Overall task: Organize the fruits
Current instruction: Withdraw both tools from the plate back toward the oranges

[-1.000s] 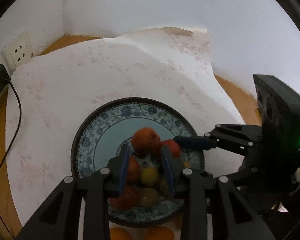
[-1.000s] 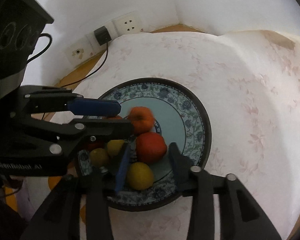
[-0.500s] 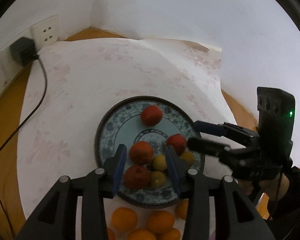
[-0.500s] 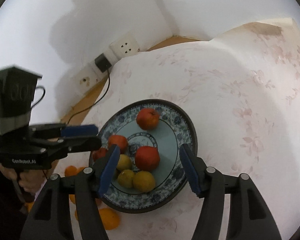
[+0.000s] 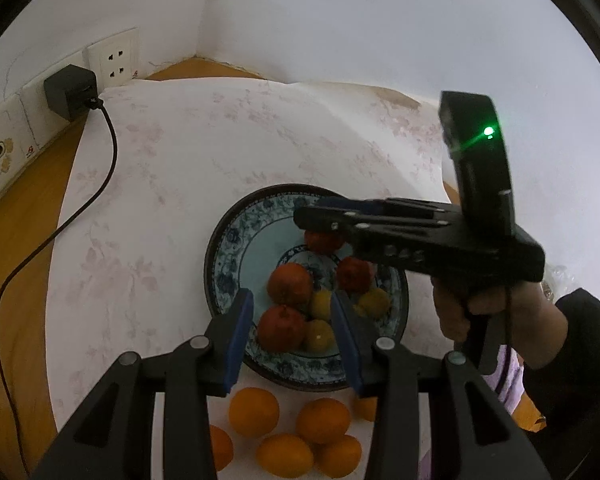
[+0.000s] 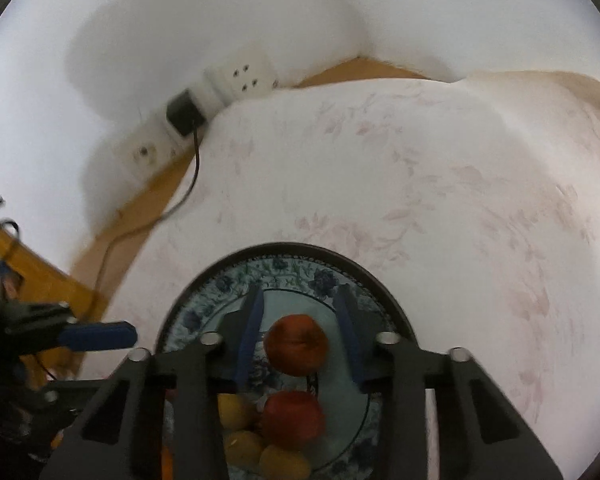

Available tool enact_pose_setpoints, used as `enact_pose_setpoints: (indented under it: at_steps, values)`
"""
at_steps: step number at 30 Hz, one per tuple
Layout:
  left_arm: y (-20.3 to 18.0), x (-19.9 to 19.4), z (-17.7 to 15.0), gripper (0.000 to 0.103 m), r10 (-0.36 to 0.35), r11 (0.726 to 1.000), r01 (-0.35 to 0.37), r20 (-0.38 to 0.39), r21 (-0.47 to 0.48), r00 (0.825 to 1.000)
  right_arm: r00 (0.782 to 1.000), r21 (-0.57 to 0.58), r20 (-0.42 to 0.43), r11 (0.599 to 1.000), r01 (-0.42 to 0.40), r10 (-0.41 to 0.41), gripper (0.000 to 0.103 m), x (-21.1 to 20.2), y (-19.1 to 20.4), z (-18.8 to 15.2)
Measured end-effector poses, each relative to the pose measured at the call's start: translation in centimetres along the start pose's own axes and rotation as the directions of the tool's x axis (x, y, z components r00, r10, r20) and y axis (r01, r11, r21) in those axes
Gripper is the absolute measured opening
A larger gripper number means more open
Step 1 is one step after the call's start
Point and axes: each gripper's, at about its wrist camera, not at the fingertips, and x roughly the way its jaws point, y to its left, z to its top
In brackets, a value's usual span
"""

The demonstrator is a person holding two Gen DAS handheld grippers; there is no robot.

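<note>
Over at the far left, a charger (image 5: 69, 92) sits in a wall socket (image 5: 114, 59) and its cable (image 5: 100, 184) trails along the edge of the cloth (image 5: 172, 184), well clear of the work. Nearer the middle, the left gripper (image 5: 290, 334) hangs over the near rim of the plate (image 5: 226, 248), its blue fingers (image 5: 236, 334) spread apart and closed on nothing; a red fruit (image 5: 281, 328) and a yellow fruit (image 5: 318, 335) show between them but lie below on the plate, untouched. Loose oranges (image 5: 288, 436) wait on the cloth just in front of the plate, and these look like the fruit not yet sorted. Further right, the right gripper (image 6: 300, 340) reaches in over the plate's far half, its jaws also released and straddling a lone red fruit (image 6: 298, 344) that sits apart from the cluster; the wrist view shows a gap on both sides of it, so no grasp is made. If this fruit is the one to move, the step will go best by lowering until the pads sit level with its widest part, centring it between them, then closing gently, since a round, smooth skin is likely to roll or squirt out of an off-centre pinch. Lifting straight up should keep it from knocking the red and yellow fruits (image 6: 260, 436) piled close behind it, and the left gripper should stay clear meanwhile.
</note>
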Motion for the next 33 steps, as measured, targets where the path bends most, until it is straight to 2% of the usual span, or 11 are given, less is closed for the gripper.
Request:
enact_pose_setpoints:
  at_steps: [6, 10, 11, 12, 14, 17, 25, 30, 33]
  values:
    - [0.2, 0.2, -0.4, 0.042, 0.006, 1.0, -0.006, -0.006, -0.025, 1.0, 0.992, 0.039, -0.083, 0.995, -0.089, 0.092, 0.025, -0.6, 0.0, -1.2]
    - [0.0, -0.1, -0.7, 0.042, 0.001, 1.0, -0.001, -0.002, -0.027, 1.0, 0.988, 0.036, -0.117, 0.995, -0.095, 0.098, 0.026, -0.7, 0.6, -1.8]
    - [0.0, -0.3, -0.9, 0.042, 0.002, 1.0, -0.002, 0.0, -0.028, 1.0, 0.989, 0.032, -0.117, 0.996, -0.085, 0.088, 0.028, -0.8, 0.7, -1.9]
    - [0.1, -0.4, -1.0, 0.042, 0.005, 1.0, -0.005, 0.003, -0.03, 1.0, 0.991, 0.03, -0.116, 0.998, -0.06, 0.063, 0.036, -0.9, 0.8, -2.0]
    - [0.1, -0.6, -1.0, 0.042, 0.009, 0.999, -0.009, 0.01, -0.035, 1.0, 0.994, 0.032, -0.1, 0.998, -0.045, 0.048, 0.042, -1.2, 0.7, -1.8]
    - [0.4, -1.5, -1.6, 0.042, 0.018, 0.999, -0.016, 0.031, -0.045, 0.999, 0.997, 0.038, -0.05, 0.998, -0.054, 0.056, 0.046, -2.8, 0.7, -1.6]
    - [1.7, -4.1, -4.8, 0.042, 0.028, 0.995, -0.022, 0.05, -0.098, 0.998, 0.999, -0.001, 0.04, 1.0, -0.011, 0.011, 0.047, -8.3, 2.4, -1.7]
    - [1.4, -5.4, -7.2, 0.042, 0.022, 0.994, -0.016, 0.058, -0.106, 0.998, 0.997, 0.025, 0.083, 1.0, 0.001, -0.003, 0.047, -10.9, 3.2, -3.8]
    - [0.7, -6.3, -8.3, 0.042, 0.028, 0.996, -0.022, 0.064, -0.085, 0.998, 0.995, 0.064, 0.1, 0.998, -0.019, 0.012, 0.047, -12.0, 3.3, -5.3]
